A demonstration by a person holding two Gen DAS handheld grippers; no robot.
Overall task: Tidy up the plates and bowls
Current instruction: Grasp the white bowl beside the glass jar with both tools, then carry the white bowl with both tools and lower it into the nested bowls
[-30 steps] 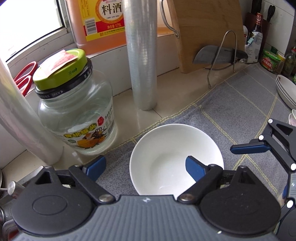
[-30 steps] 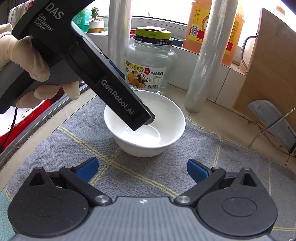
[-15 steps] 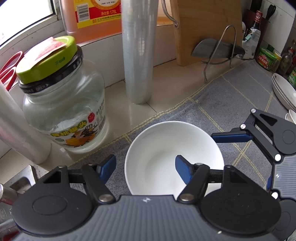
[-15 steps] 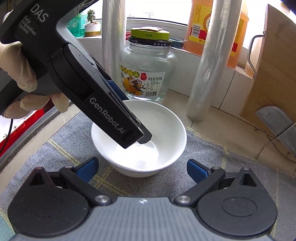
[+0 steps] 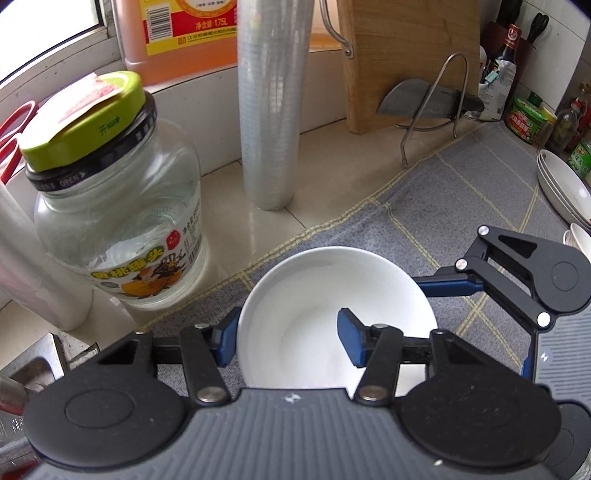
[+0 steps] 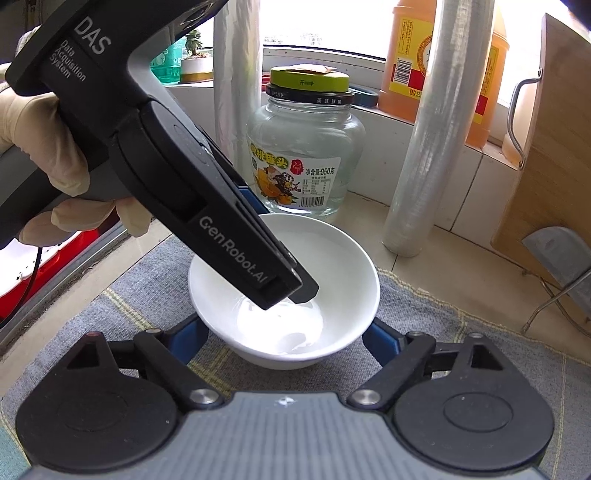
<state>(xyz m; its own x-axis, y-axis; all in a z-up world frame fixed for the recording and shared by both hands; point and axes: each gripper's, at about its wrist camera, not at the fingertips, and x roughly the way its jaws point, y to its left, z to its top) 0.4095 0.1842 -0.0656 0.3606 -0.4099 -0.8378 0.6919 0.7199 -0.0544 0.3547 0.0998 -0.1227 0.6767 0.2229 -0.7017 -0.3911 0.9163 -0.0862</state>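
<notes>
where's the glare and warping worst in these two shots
Left wrist view: the window is blown out at top left, and the fisheye bends the cling film roll. Right wrist view: backlight washes out the window, a wet sheen glints in the white bowl, and the cutting board bows at the right edge.

A home kitchen: cleaver (image 5: 424,101) on a rack, chopping board (image 5: 406,55), sauce bottles (image 5: 508,70), stacked plates (image 5: 561,188) on the bench (image 5: 332,162).
</notes>
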